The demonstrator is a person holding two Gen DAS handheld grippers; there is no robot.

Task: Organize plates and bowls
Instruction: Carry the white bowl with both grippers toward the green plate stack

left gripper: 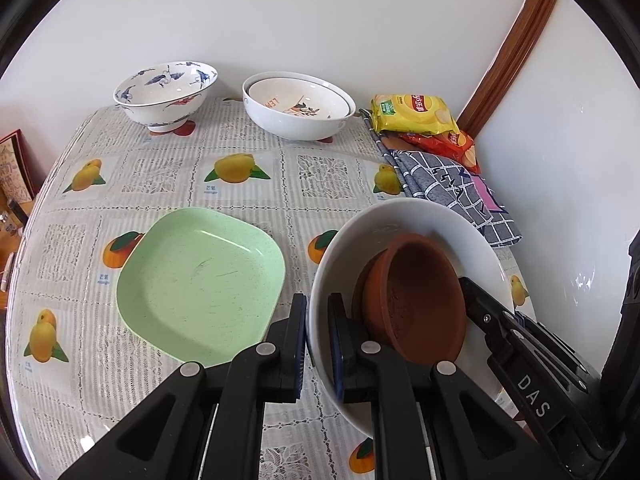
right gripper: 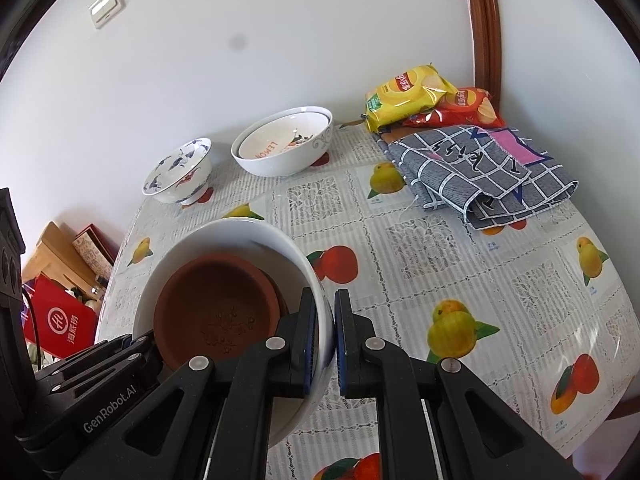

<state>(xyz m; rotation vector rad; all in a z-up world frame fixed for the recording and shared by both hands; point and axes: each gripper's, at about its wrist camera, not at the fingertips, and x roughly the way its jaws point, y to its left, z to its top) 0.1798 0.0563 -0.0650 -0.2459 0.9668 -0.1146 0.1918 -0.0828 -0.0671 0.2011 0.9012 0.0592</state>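
You held the white bowl [left gripper: 404, 216] between both claws, above the table [left gripper: 168, 168] near its front edge. Your left claw [left gripper: 317, 312] was pinched tight on the bowl's left rim, one pad outside the wall and one inside. Your right claw [right gripper: 333, 320] was clamped just as tight on the opposite rim, the thin wall squeezed between its blue pads. The bowl was round, so it had no long axis to speak of; its mouth faced up and was tipped a little, the far rim sitting higher in both wrist views. Whether its base touched the cloth, you could not tell from these views.

Inside it sat a brown clay dish [left gripper: 420, 296], matte and slightly gritty, round with a shallow wall, leaning against the bowl's side with its mouth tilted. A faint flower pattern was pressed into its floor. A second brown rim showed just behind it.

The bowl itself was smooth, glossy ceramic. Just to its left lay a pale green plate [left gripper: 200, 276], a rounded square, speckled and lightly scratched, flat on the glossy plastic tablecloth with printed fruit. At the back, by the wall, stood a blue-patterned footed bowl [left gripper: 164, 96] and two nested white bowls [left gripper: 296, 108].
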